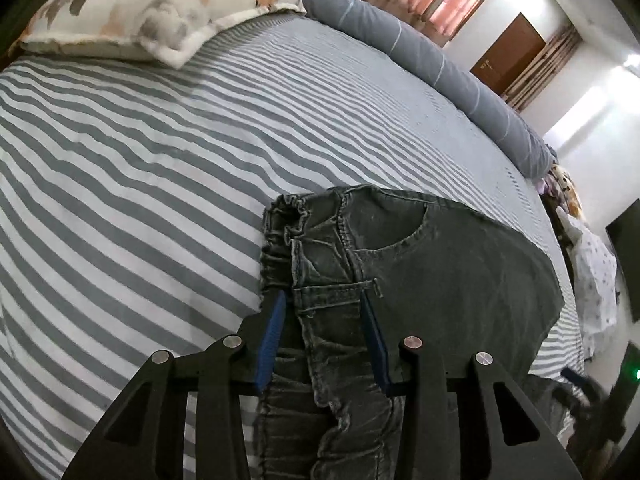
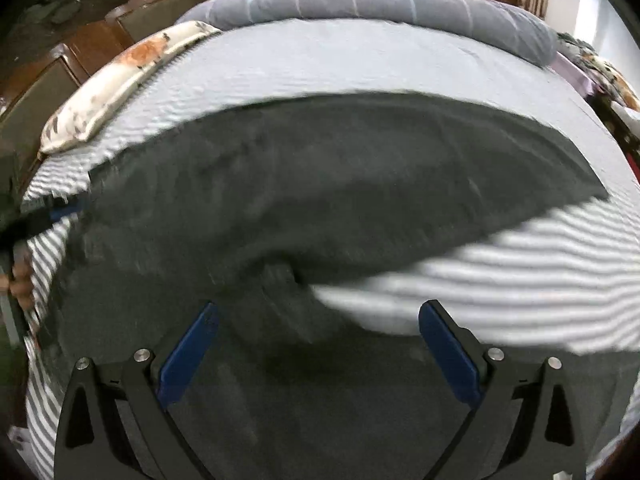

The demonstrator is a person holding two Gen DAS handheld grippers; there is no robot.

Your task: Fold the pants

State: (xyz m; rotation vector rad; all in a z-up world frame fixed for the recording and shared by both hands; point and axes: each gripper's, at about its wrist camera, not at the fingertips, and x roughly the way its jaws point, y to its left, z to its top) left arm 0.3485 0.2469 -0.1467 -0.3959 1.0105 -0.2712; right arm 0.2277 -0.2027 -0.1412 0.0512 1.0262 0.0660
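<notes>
The dark grey denim pants point(image 1: 420, 264) lie on the grey-and-white striped bed sheet point(image 1: 140, 184), waistband end towards the left gripper, the legs spread flat across the right wrist view. The cloth looks soft yet fairly weighty; in my judgement it will drape and drag rather than hold shape, and the thick elastic waistband and seams offer the firmest hold.

The left gripper point(image 1: 324, 320) has its blue pads either side of a bunched waistband strip, close against it; whether they truly pinch it I cannot tell. The right gripper point(image 2: 318, 344) hovers over the pants with its fingers wide apart, holding nothing; that view is blurred.

Beyond lie a floral cream pillow point(image 1: 160, 12) and a rolled grey blanket point(image 1: 420, 52) along the far edge.
</notes>
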